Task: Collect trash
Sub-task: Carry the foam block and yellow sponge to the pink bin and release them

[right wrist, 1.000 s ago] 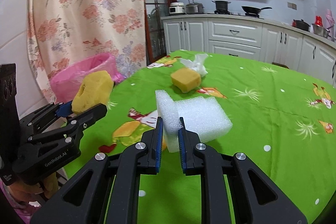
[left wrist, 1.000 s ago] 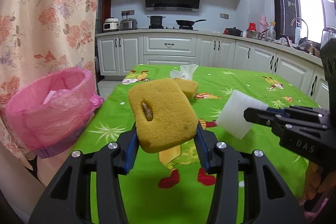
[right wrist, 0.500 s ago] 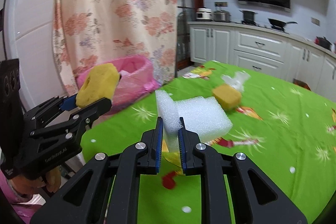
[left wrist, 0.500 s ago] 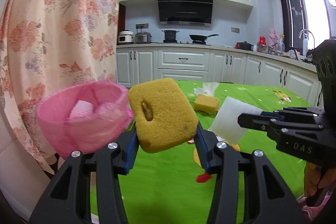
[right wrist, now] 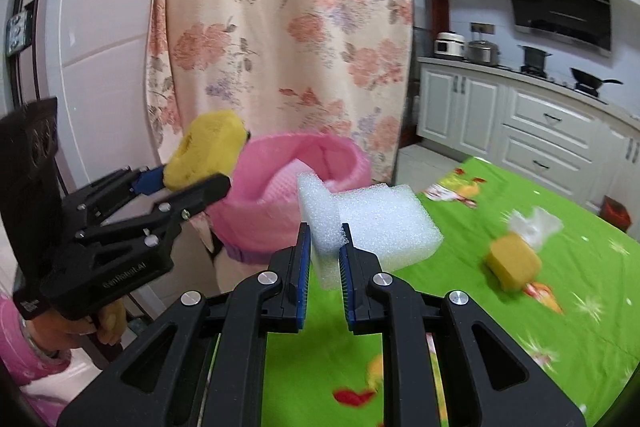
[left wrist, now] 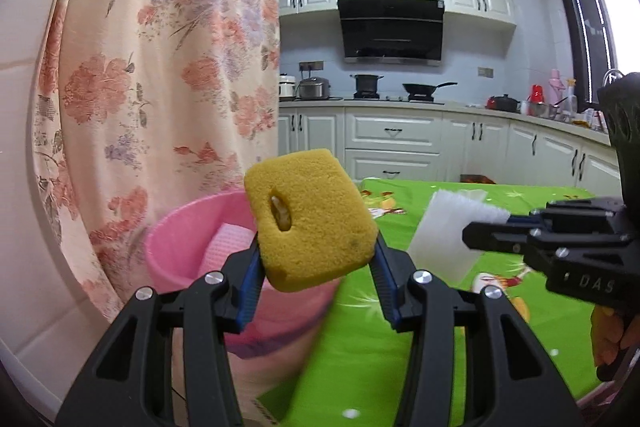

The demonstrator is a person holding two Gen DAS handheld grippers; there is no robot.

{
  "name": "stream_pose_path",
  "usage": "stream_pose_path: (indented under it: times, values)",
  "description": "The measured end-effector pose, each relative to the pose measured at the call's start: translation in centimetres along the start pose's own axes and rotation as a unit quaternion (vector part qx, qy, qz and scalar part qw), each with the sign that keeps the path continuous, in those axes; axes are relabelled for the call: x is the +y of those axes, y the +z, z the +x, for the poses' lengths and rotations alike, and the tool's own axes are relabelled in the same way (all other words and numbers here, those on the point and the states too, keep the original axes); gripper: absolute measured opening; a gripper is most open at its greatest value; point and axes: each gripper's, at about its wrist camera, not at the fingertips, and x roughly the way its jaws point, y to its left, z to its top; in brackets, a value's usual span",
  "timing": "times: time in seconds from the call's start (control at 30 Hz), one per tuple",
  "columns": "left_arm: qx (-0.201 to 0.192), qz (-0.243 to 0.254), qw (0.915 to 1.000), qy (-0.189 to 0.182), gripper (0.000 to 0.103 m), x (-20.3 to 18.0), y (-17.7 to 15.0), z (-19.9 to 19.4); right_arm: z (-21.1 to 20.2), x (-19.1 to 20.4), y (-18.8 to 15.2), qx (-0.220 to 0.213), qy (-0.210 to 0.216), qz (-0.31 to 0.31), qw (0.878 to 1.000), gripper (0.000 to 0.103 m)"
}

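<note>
Left gripper (left wrist: 316, 259): clamped on a yellow sponge (left wrist: 310, 217), blue pads pressed into both sides. The sponge has a slot-shaped hole in its face and is held up in the air.
Right gripper (right wrist: 324, 259): pinching a white foam block (right wrist: 372, 223) by a thin flap at its near corner, so the jaws are pretty narrow. The rest of the block sticks out past the fingers.
Bin (right wrist: 280, 187): pink bag-lined bin just off the table edge, in front of the flowery curtain (left wrist: 160, 67). Something pale pink is already inside.
Sponge vs bin: from the left camera the sponge is in front of the bin's rim; from the right camera it's just left of the rim.
Foam vs bin: held close to the rim on the table side.
Table (right wrist: 540, 327): green cartoon cloth, with another yellow sponge (right wrist: 512, 265) lying on it, a crumpled clear wrapper (right wrist: 534, 221) right behind it.
</note>
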Motion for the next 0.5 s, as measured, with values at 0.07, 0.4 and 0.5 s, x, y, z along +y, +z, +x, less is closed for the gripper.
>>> stream_pose_path:
  times: [0.07,0.4,0.5]
  values:
    - [0.001,0.0,0.9999,0.01,0.047,1.2,0.4,0.7,1.0,0.2,0.9,0.002,0.009,0.001,1.0,0.016]
    - [0.03,-0.035,0.9986,0.026,0.047,7.0,2.3,5.3,7.7,1.0,5.9,0.009,0.056,0.022,0.998,0.016]
    - [0.035,-0.049,0.9977,0.032,0.047,8.7,2.7,6.7,9.6,1.8,6.7,0.019,0.058,0.0,0.998,0.016]
